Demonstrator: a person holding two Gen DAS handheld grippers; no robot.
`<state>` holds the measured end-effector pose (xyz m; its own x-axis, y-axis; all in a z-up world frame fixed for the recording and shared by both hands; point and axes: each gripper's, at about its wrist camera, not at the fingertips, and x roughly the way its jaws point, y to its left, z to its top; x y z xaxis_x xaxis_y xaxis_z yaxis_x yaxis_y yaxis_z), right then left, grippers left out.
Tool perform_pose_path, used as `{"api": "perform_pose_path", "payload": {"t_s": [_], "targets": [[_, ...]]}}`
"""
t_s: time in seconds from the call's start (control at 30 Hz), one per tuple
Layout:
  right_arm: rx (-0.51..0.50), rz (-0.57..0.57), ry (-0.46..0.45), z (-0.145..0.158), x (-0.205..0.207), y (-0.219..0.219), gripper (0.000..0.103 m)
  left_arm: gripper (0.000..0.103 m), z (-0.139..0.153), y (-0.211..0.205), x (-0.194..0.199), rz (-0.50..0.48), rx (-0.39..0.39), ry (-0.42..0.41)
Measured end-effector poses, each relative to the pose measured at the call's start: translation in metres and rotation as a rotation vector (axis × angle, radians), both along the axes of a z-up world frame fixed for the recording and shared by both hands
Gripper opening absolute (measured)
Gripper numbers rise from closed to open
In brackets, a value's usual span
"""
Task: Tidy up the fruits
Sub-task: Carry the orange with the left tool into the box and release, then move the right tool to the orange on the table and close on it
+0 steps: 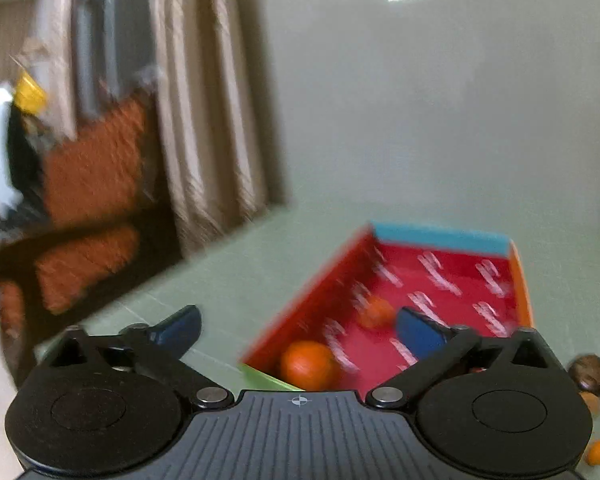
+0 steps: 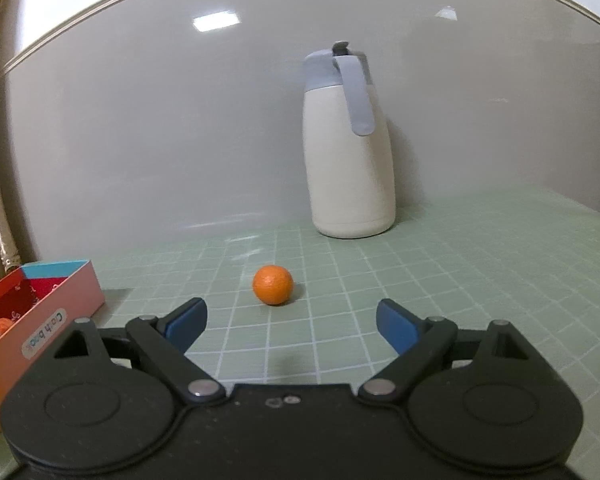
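One orange (image 2: pixel 272 284) on the tabletop (image 2: pixel 460 280), centre frame, straight ahead of the right tool (image 2: pixel 291 322), nearer it than the left. Right tool spread wide, empty, touching nothing. Left tool (image 1: pixel 298 330) wide too, empty, above the box (image 1: pixel 312 288) with two oranges inside.

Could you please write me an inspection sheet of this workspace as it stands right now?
Surface: pale green grid mat, dry, no spills seen.
Job's things: open red box holding two oranges, a larger one and a blurred one; one loose orange on the mat, apart from the box.
Clutter: white thermos jug upright by the wall; dark brown fruits and a small orange fruit beside the box.
Grippers: left gripper open, empty, at the box; right gripper open, empty, facing the loose orange.
Cables: nothing seen.
Surroundings: plain wall, beige curtain, orange-cushioned chair.
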<state>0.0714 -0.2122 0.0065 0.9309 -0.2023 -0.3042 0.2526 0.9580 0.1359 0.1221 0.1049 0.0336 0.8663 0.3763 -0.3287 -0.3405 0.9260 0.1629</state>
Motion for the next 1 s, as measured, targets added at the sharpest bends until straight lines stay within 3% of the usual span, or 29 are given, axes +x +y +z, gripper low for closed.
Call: {"api": "perform_pose_path", "payload": {"t_s": [0.1,0.63,1.0], "targets": [[0.004,0.02,0.001,0.001,0.002,0.001,0.092,0.103,0.002,-0.003,-0.014,-0.021,0.011,-0.037],[0.023,0.08,0.066,0.006,0.031,0.003,0.092,0.103,-0.008,0.022,-0.013,0.059,0.037,0.012],[0.029,0.084,0.167,0.005,0.085,-0.009,0.092,0.103,-0.012,0.033,-0.009,0.087,0.019,0.054]]}}
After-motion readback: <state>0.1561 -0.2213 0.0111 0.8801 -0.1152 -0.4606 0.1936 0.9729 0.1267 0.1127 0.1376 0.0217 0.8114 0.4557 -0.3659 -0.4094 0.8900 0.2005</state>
